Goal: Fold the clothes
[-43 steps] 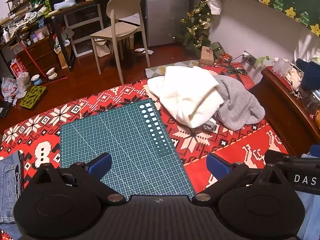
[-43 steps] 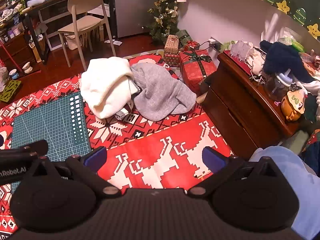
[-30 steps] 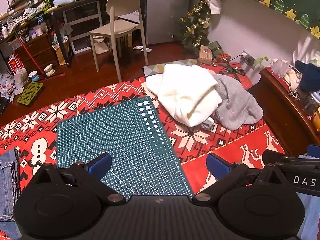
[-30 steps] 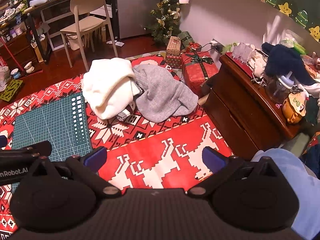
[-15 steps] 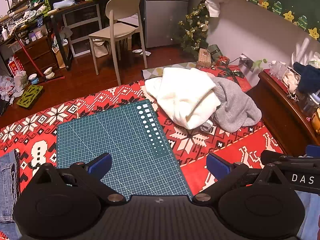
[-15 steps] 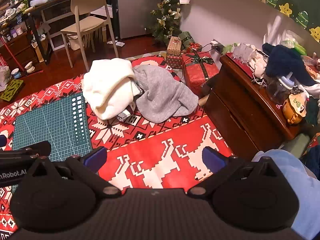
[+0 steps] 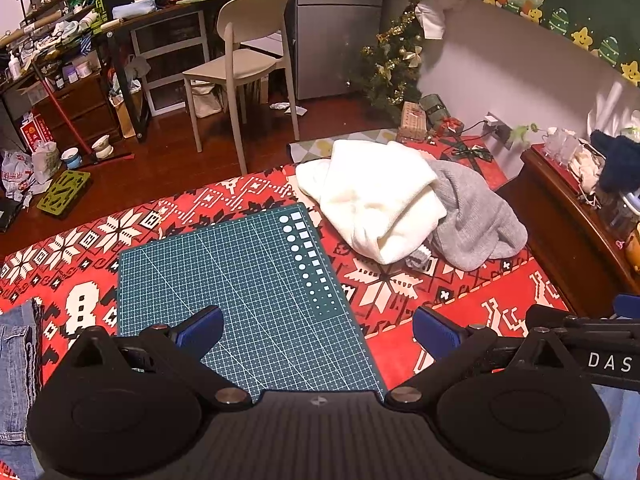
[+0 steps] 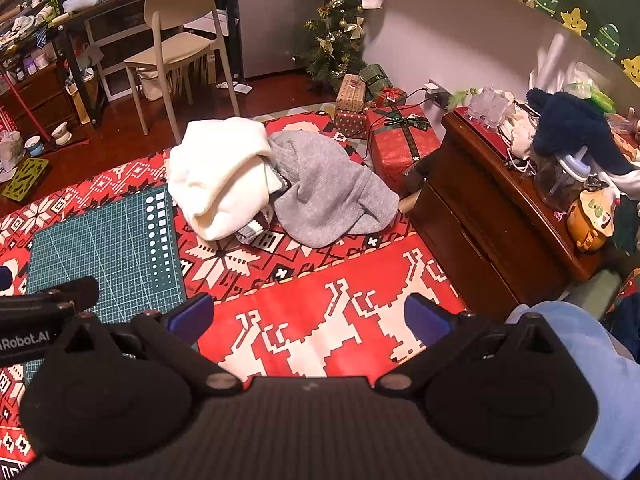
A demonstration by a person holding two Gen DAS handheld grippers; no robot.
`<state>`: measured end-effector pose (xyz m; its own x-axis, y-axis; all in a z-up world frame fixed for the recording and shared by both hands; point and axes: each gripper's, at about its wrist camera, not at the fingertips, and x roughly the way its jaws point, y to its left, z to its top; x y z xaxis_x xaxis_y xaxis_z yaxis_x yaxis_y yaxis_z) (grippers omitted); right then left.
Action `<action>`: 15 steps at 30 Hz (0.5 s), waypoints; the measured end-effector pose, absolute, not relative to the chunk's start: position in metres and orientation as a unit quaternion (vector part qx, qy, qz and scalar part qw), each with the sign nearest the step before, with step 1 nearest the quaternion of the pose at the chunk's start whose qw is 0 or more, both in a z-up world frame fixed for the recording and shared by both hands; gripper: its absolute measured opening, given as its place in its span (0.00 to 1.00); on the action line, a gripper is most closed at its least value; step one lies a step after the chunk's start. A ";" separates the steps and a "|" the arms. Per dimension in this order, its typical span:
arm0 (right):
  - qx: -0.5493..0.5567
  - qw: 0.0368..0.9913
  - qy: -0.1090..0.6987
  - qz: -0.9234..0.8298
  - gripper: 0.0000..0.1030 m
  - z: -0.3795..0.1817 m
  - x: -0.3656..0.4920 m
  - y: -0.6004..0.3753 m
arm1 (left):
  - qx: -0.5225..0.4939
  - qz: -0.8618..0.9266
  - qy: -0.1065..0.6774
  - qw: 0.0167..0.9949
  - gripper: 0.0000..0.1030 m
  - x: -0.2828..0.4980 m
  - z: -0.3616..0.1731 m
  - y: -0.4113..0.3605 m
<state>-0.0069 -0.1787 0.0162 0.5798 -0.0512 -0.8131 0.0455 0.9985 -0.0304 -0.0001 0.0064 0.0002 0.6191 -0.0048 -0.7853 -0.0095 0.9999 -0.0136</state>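
Both grippers, left gripper (image 7: 318, 330) and right gripper (image 8: 306, 316), hover with fingers spread wide and empty. A white garment (image 7: 376, 196) and grey sweater (image 8: 328, 196) lie heaped, unfolded, beyond the bare cutting mat (image 7: 240, 276). Denim (image 7: 16, 364), possibly already folded, lies left.

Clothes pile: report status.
Left gripper and right gripper open, empty. White garment overlaps grey sweater, unfolded, beyond green mat. Nothing in the way.

Both wrist cameras look forward and down from well above the floor, sharing the cutting mat (image 7: 248, 292) and clothes pile (image 8: 276, 188).
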 end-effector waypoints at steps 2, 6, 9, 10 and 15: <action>-0.003 0.888 0.458 -0.025 0.99 0.015 -0.006 -0.179 | -0.011 0.004 0.436 0.900 0.99 0.000 0.000 0.008; -0.006 0.887 0.461 -0.021 0.99 0.013 -0.005 -0.177 | -0.017 0.006 0.441 0.897 0.99 0.000 -0.001 0.009; -0.007 0.887 0.462 -0.020 0.99 0.012 -0.004 -0.177 | -0.021 0.009 0.442 0.897 0.99 0.000 0.000 0.010; -0.006 0.887 0.462 -0.021 0.99 0.012 -0.004 -0.177 | -0.021 0.009 0.442 0.897 0.99 0.001 0.000 0.010; -0.003 0.888 0.458 -0.021 0.99 0.014 -0.005 -0.180 | -0.025 0.009 0.450 0.893 0.99 0.000 -0.001 0.011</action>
